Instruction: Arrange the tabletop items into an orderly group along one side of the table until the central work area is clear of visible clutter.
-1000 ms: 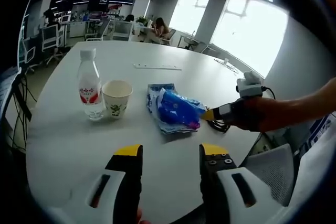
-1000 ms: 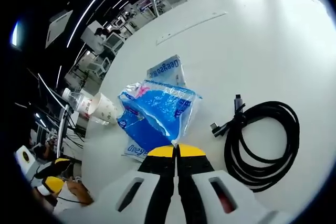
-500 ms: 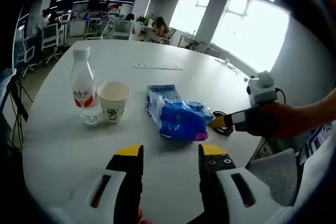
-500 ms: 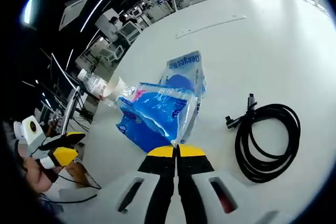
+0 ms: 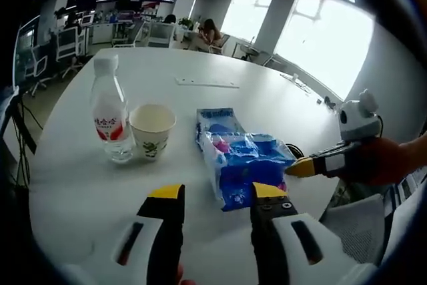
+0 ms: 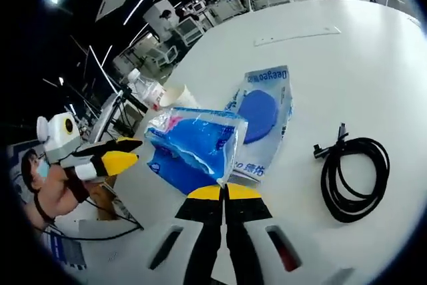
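Pinching the corner of the blue tissue pack (image 6: 195, 143), the right gripper (image 6: 225, 193) has its yellow-tipped jaws closed together on the plastic at the lower middle of the right gripper view, and the pack looks lifted off the white table (image 6: 373, 65), though the fisheye makes the clearance hard to judge. A second, flatter blue packet (image 6: 262, 115) lies on the table just behind it, toward the centre of the frame, and a coiled black cable (image 6: 353, 178) sits at the right, well apart from both. In the left gripper view the left gripper (image 5: 208, 195) hangs at the bottom with its jaws spread wide and nothing between them; the water bottle (image 5: 110, 119) and the paper cup (image 5: 152, 130) stand side by side at centre left, close together.

The step in hand seems to be carrying the pack toward the bottle and cup. To do it well, keep the pinch firm, since thin wrapper can slip; travel low and level; set the pack down just beside the cup without nudging it, then release only once it rests on the table.
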Available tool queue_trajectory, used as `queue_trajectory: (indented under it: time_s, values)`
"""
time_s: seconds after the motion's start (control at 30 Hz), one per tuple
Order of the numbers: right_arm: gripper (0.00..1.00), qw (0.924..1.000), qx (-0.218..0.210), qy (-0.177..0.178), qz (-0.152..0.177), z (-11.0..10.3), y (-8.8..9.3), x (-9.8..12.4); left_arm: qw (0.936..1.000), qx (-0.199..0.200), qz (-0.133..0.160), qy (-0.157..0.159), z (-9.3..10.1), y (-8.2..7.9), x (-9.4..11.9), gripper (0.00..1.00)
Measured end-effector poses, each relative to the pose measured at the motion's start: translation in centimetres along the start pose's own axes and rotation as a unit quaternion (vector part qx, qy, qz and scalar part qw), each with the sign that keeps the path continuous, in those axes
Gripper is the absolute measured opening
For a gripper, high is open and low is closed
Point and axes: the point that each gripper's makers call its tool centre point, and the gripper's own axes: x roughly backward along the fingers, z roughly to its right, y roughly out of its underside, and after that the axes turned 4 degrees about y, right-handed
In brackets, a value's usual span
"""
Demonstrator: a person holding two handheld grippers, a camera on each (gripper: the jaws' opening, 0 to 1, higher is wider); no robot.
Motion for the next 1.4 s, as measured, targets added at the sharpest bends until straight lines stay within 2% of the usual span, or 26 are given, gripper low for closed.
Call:
queue_trajectory:
  time_s: [0.1, 0.4, 0.47, 0.7, 0.97, 1.4]
  values:
    - [0.0, 0.9999, 0.01, -0.004, -0.003, -0.4, 0.2, 0.1, 1.0, 0.001, -0.005, -0.001, -0.1, 0.3, -0.1, 0.35]
    - [0.0, 0.9995, 0.03, -0.01, -0.006, -0.9, 0.3, 0.4, 0.9999, -0.005, -0.013, -0.001, -0.1, 0.9, -0.2, 0.18]
    - [0.0, 0.9994, 0.034, -0.01, -0.006, -0.9, 0.3, 0.6, 0.9999, -0.005, -0.011, -0.002, 0.0, 0.9, -0.2, 0.11]
    - [0.0, 0.9993, 0.036, -0.006, -0.003, -0.2, 0.3, 1.0, 0.9998, -0.008, -0.016, 0.006, 0.9, 0.9, -0.9, 0.01]
    - [0.0, 0.9995, 0.028, 0.011, 0.009, 2.2, -0.3, 2.1, 0.9991, -0.018, -0.03, 0.024, 2.8, 0.6, -2.9, 0.0]
    - [0.0, 0.9983, -0.003, 0.046, 0.035, 8.5, -1.9, 4.2, 0.9952, -0.052, -0.052, 0.064, 7.3, -1.0, -8.2, 0.01]
